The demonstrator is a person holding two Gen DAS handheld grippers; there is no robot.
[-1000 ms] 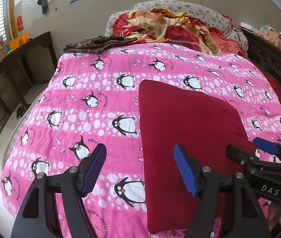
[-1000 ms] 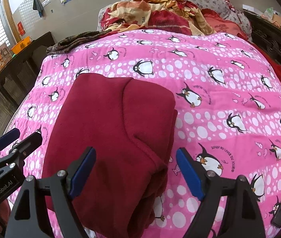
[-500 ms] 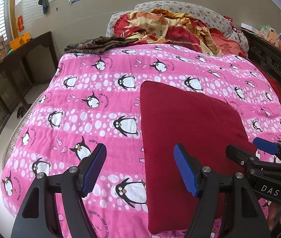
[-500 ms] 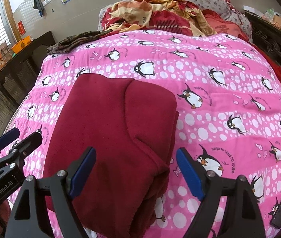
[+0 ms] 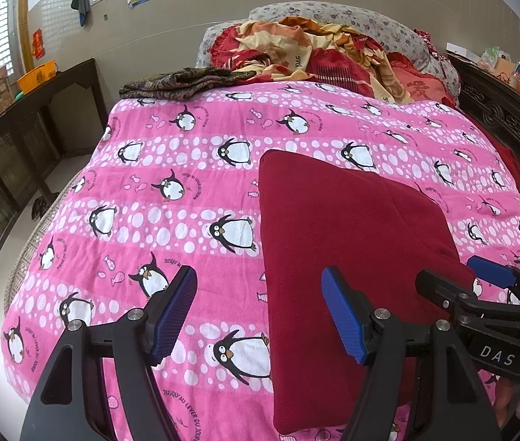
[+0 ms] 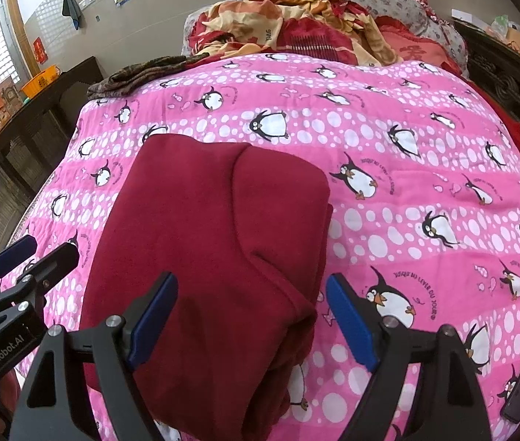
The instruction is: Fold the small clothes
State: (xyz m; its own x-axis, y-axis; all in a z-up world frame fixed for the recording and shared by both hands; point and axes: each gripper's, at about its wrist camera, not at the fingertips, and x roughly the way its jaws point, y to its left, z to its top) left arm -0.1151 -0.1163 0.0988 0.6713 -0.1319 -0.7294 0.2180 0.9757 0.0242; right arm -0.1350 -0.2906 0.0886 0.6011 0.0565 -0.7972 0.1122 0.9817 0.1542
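Both our black two-finger grippers with blue pads, left (image 5: 259,314) and right (image 6: 251,321), hang with jaws spread wide, gripping nothing. We see the dark red folded fleece garment (image 6: 216,242) lying on the pink penguin-print quilt (image 5: 172,198), just beyond and below the fingertips, neatly squared, its folded edge overlapping on top.

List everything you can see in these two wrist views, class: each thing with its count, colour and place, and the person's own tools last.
Folded garment: one, dark red, on the quilt by the grippers.
Penguin quilt: one, pink, covering the bed.
Patterned cloth: one, dark brown, quilt's far left corner.
Crumpled bedding: one heap, red and orange, at the bed's head.
Side table: one, dark wood, left of the bed.
Basket: one, orange, on the side table.
Left gripper: one, black, blue pads, open.
Right gripper: one, same colours, open.
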